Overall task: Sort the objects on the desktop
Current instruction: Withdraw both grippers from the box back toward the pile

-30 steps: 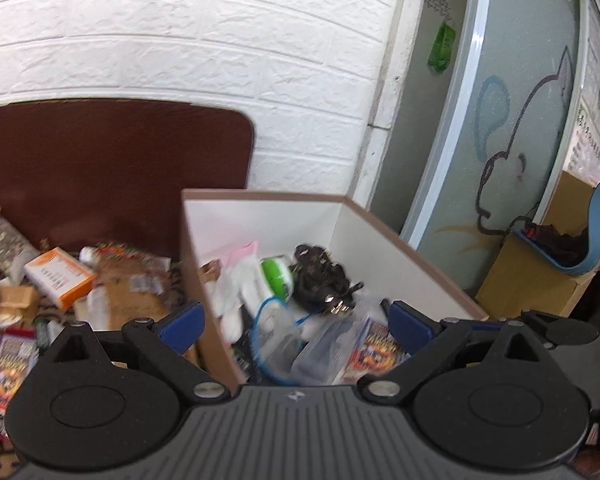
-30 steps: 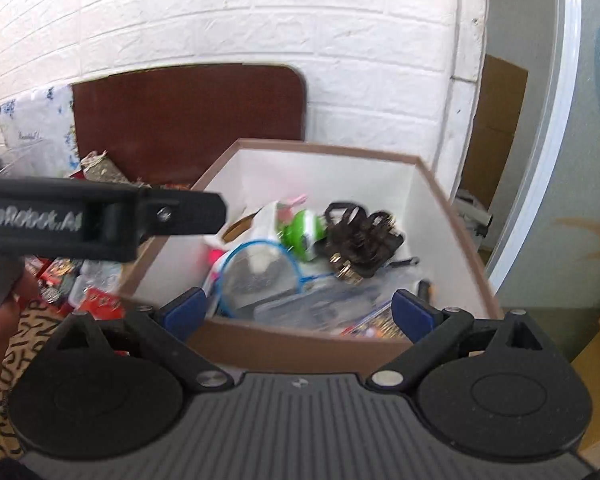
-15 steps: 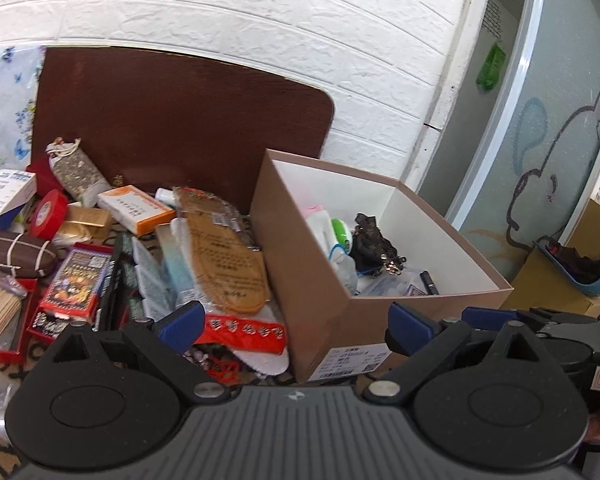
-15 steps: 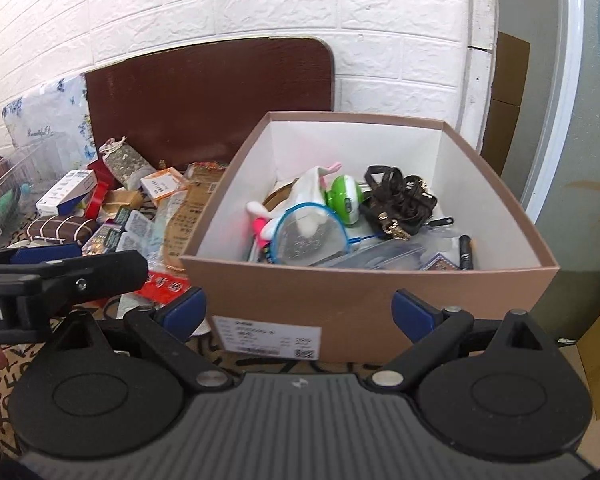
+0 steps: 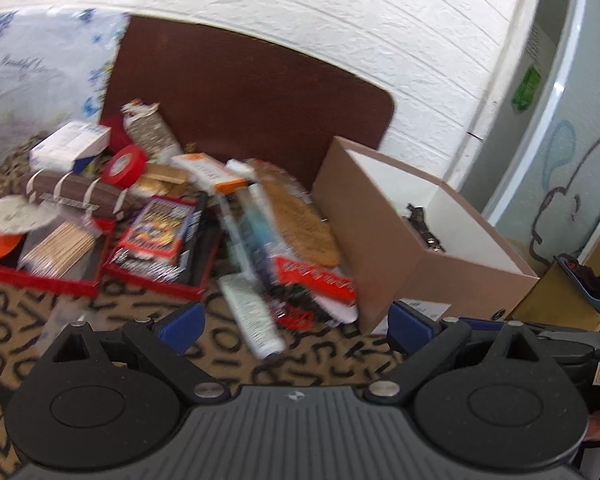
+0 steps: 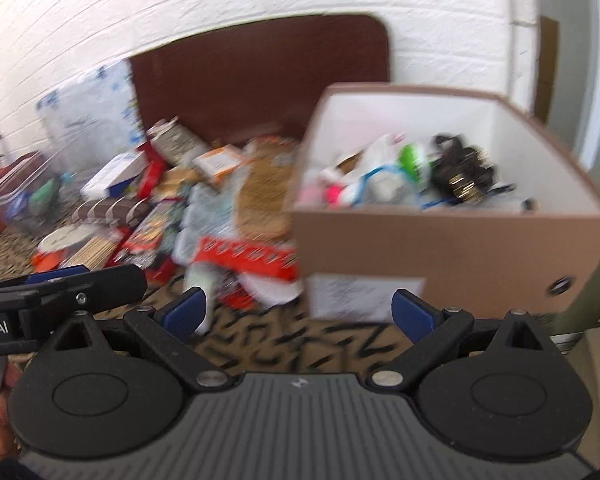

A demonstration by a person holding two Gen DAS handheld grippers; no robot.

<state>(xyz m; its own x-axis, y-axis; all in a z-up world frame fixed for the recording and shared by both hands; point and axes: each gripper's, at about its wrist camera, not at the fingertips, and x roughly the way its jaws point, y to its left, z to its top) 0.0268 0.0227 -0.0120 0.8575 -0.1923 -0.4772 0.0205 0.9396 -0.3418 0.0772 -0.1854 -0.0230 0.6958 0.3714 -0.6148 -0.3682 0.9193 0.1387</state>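
Note:
A brown cardboard box [image 5: 388, 240] [image 6: 440, 240] with a white inside stands at the right and holds several sorted items, among them a black strap bundle [image 6: 460, 172]. A pile of loose packets and boxes lies left of it, with a white tube [image 5: 252, 316], a red-banded packet [image 5: 316, 280] [image 6: 244, 260] and a red tape roll [image 5: 126, 164]. My left gripper [image 5: 296, 326] is open and empty above the patterned mat, near the tube. My right gripper [image 6: 300, 312] is open and empty in front of the box.
A dark brown board [image 5: 240, 100] leans on the white brick wall behind the pile. Red trays [image 5: 44, 276] with wooden sticks lie at the left. A clear plastic bin [image 6: 16, 196] stands far left. The left gripper's side [image 6: 60, 292] shows in the right wrist view.
Both grippers have pulled back from over the box and swung left toward the pile. The box now sits at the right in both views. Both stay open and empty.

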